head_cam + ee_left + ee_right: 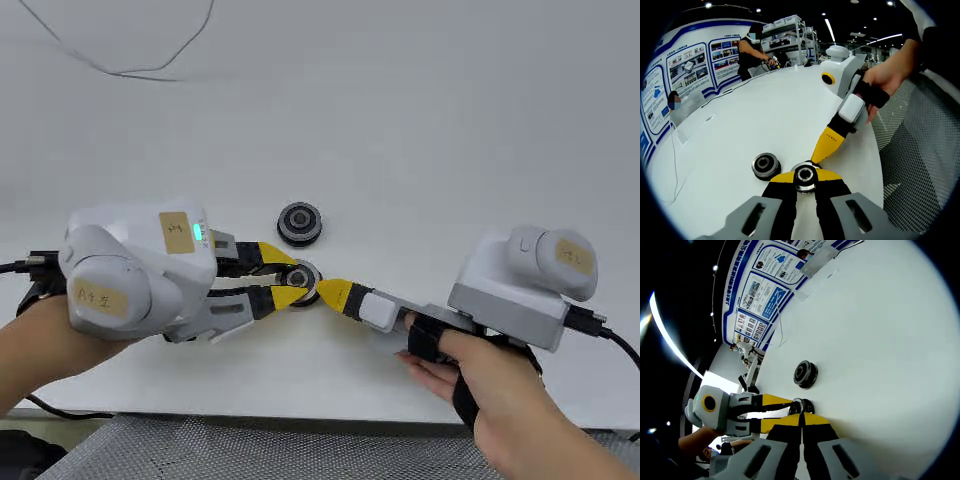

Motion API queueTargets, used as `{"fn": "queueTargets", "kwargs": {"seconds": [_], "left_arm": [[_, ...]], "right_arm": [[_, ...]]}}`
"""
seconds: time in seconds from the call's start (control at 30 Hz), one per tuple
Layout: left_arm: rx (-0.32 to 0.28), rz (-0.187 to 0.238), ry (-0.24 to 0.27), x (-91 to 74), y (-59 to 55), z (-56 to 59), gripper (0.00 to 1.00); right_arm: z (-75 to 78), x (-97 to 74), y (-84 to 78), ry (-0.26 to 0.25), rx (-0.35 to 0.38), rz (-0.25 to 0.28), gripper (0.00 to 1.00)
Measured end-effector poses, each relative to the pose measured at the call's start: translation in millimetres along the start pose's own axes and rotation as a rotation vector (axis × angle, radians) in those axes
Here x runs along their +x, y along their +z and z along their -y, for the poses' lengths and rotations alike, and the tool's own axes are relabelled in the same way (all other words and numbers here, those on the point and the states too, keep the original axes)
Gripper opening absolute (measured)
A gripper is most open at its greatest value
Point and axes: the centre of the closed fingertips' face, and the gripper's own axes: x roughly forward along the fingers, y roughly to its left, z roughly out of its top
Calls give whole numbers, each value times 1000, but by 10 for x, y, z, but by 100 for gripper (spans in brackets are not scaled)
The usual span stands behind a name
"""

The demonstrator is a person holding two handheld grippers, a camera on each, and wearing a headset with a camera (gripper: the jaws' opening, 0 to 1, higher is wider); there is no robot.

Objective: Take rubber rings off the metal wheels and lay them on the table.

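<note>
Left tongs (298, 278) clamp wheel (805, 177) near table (300, 385) edge.

White table (450, 150); left gripper (290, 276) and right gripper (330, 292) grey-white with yellow-tipped black jaws; upper wheel (299, 222) black, lower wheel (302, 281) silver-and-black.

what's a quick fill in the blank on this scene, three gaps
The left gripper is shut on a wheel; its fingers have ____ tips.
A second wheel lies free on the white ____.
The right gripper, fingers together, touches the wheel that the ____ gripper holds.
Missing words: yellow; table; left.
</note>
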Motion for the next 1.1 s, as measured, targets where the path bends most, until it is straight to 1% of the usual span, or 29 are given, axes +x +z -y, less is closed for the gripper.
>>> {"fn": "queueTargets", "kwargs": {"seconds": [0.07,0.17,0.43,0.53,0.73,0.8,0.87,1.1], "left_arm": [[3,-5,0,1,1,1,12],[2,-8,2,1,0,1,12],[0,-10,6,-3,-7,-4,12],[0,-11,6,-4,-9,-5,12],[0,-9,5,-6,-10,-5,12],[-1,-7,3,-6,-9,-5,12],[-1,-6,3,-7,-9,-5,12],[1,-4,3,-4,-6,-4,12]], "right_arm": [[3,0,1,-10,-8,-3,1],[-15,-12,10,-13,-20,-2,1],[-43,-8,22,-5,-12,-4,0],[-60,-3,24,-3,-41,-13,0],[-74,0,30,-3,-44,-14,0],[-81,4,33,-2,-53,-16,0],[-96,12,33,1,-80,-21,0],[-112,8,40,2,-94,-20,0]]}}
